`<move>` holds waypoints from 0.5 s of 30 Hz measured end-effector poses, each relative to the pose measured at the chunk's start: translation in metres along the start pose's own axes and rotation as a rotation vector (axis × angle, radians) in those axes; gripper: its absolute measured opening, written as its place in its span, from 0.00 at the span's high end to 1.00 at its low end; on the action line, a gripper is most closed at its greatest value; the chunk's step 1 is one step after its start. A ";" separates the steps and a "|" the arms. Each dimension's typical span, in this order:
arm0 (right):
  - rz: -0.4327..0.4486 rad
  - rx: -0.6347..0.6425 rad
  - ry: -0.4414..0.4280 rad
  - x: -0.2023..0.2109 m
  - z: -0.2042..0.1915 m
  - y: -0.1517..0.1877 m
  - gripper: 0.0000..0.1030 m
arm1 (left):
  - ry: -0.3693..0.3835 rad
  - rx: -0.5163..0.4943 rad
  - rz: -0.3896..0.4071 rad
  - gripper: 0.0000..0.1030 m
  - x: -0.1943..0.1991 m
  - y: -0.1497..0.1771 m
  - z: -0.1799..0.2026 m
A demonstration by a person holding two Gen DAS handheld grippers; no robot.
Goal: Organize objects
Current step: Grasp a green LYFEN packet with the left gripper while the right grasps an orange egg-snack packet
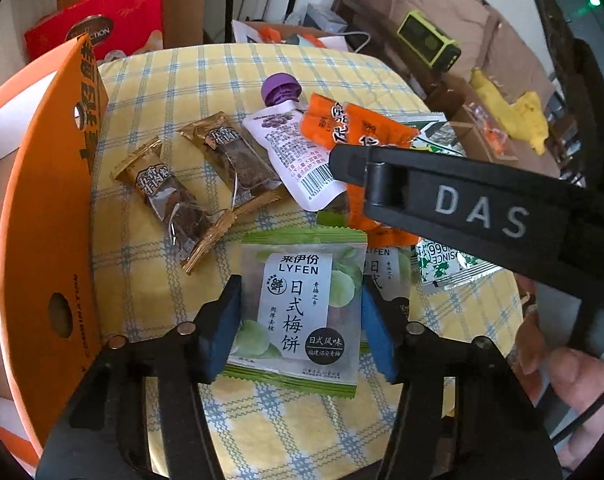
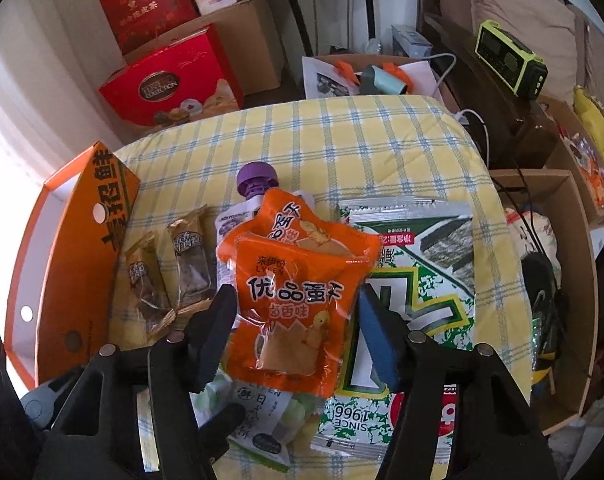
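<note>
Jaws of both grippers straddle packets: left gripper [image 1: 298, 320] the plum packet [image 1: 298, 308], right gripper [image 2: 298, 332] the orange packet [image 2: 298, 304]; contact cannot be confirmed. Slippage is possible if only film edges are pinched.

Daylight floods in from the left, blowing the wall beside the orange box [image 2: 78, 264] to white in the right wrist view. The checked cloth [image 1: 206, 80] is evenly lit with soft shadows. Both views bow strongly, with dark vignetted corners. Packets [image 1: 298, 304] show glare; edges blur.

Snack packets [image 1: 298, 304] on checked tablecloth [image 1: 206, 72]
</note>
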State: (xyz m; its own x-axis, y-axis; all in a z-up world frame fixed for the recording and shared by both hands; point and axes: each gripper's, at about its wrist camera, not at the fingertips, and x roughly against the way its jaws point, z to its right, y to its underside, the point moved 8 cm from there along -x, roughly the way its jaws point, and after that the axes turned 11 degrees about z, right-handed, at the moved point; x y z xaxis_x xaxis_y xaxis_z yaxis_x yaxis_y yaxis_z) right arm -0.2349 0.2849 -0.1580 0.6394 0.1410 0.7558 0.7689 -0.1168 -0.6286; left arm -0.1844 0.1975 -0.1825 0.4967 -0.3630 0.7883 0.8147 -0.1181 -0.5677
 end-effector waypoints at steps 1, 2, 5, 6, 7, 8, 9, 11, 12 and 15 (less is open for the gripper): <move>0.004 -0.003 -0.007 0.002 -0.001 -0.001 0.41 | -0.001 -0.002 0.001 0.53 0.001 0.000 0.000; 0.006 -0.003 -0.010 0.004 -0.002 -0.001 0.42 | -0.007 -0.006 0.003 0.54 0.002 0.000 0.001; 0.005 -0.015 -0.029 0.009 -0.002 -0.001 0.45 | -0.012 0.008 0.000 0.56 0.003 0.000 0.000; -0.001 -0.025 -0.033 0.010 -0.001 0.000 0.45 | -0.018 0.014 0.001 0.57 0.003 -0.001 0.000; -0.014 -0.034 -0.044 0.010 0.000 0.000 0.45 | -0.025 0.021 0.002 0.58 0.003 -0.002 0.000; -0.011 -0.032 -0.046 0.010 0.000 -0.001 0.47 | -0.031 0.024 0.010 0.60 0.004 -0.003 0.001; -0.008 -0.030 -0.043 0.011 0.001 -0.003 0.50 | -0.046 0.026 0.024 0.61 0.005 -0.005 0.002; -0.011 -0.041 -0.057 0.013 0.000 -0.006 0.51 | -0.048 0.037 0.033 0.62 0.008 -0.005 0.006; -0.003 -0.046 -0.066 0.015 -0.001 -0.008 0.51 | -0.050 0.032 0.035 0.62 0.010 -0.004 0.008; -0.001 -0.019 -0.052 0.019 -0.003 -0.008 0.51 | -0.089 -0.025 0.032 0.63 0.014 -0.002 0.010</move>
State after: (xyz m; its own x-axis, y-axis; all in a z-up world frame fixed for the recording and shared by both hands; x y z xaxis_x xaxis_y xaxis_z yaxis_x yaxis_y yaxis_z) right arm -0.2292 0.2857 -0.1383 0.6380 0.1921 0.7457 0.7698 -0.1356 -0.6237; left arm -0.1765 0.2020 -0.1679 0.5475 -0.2836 0.7873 0.7911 -0.1313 -0.5974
